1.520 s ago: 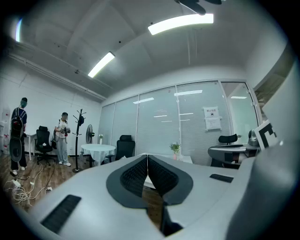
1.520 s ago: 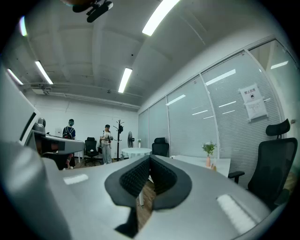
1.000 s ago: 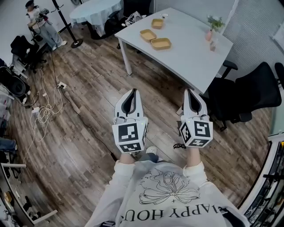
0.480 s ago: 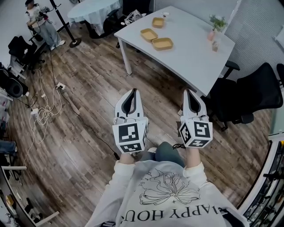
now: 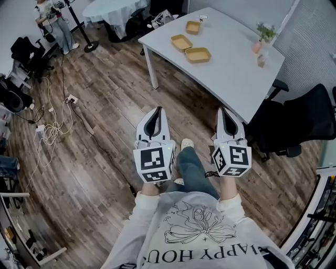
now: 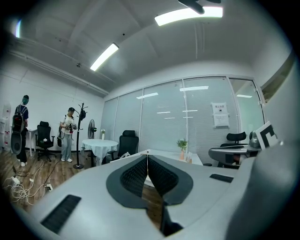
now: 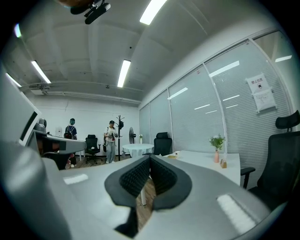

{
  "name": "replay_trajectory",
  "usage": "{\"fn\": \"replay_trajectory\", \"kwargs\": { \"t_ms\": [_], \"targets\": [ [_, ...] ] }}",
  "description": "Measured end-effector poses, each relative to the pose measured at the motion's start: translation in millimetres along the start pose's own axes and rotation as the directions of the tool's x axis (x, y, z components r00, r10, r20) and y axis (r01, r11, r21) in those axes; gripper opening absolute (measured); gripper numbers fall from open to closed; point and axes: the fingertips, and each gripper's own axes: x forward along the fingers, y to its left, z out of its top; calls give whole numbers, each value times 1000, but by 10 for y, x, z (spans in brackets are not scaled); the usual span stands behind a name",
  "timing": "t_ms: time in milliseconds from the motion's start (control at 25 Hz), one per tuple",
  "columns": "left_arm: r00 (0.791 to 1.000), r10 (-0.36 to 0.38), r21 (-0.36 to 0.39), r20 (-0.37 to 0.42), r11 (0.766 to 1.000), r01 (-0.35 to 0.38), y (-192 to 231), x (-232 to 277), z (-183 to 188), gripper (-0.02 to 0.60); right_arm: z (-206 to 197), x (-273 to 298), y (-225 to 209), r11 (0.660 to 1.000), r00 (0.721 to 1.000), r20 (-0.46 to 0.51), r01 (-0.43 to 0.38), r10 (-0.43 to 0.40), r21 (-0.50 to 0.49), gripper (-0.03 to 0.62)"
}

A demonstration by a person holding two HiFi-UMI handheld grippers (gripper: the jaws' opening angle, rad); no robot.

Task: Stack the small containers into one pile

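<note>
Left gripper [image 5: 156, 111] and right gripper [image 5: 226, 110], fingers pressed together and empty, have advanced toward the table [image 5: 231, 68]. The containers [image 5: 198, 54] along its far left edge remain unstacked.

Cannot tell whether the 3 small containers [image 5: 198, 54] on the worktop [image 5: 231, 68] hold anything: too small. Cut by the top edge: a standing person [image 5: 58, 23] and a round table [image 5: 113, 8]; by the right edge, a black chair [image 5: 310, 113]. Behind the fingers [image 6: 133, 178] of the left gripper [image 6: 147, 157] in its own view, most of the worktop, perhaps the containers too.
</note>
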Motion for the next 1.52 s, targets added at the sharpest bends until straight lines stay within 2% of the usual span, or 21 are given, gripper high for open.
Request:
{"fn": "replay_trajectory", "kwargs": {
  "t_ms": [280, 920, 1240, 1520],
  "targets": [
    [1000, 30, 2, -5, 1000, -30, 225, 674, 59, 8, -2, 777, -205, 1000, 1000, -4, -17, 17, 23, 11],
    [995, 99, -7, 0, 995, -99, 742, 2903, 478, 8, 226, 3197, -845, 995, 996, -1, -90, 90, 47, 11],
    [995, 101, -21, -21, 995, -101, 880, 3605, 491, 8, 113, 3887, -1057, 993, 995, -37, -94, 96, 67, 11],
    [996, 75, -23, -58, 997, -76, 1029, 4170, 443, 8, -29, 4388, -1249, 996, 995, -84, -44, 51, 83, 11]
  ]
}}
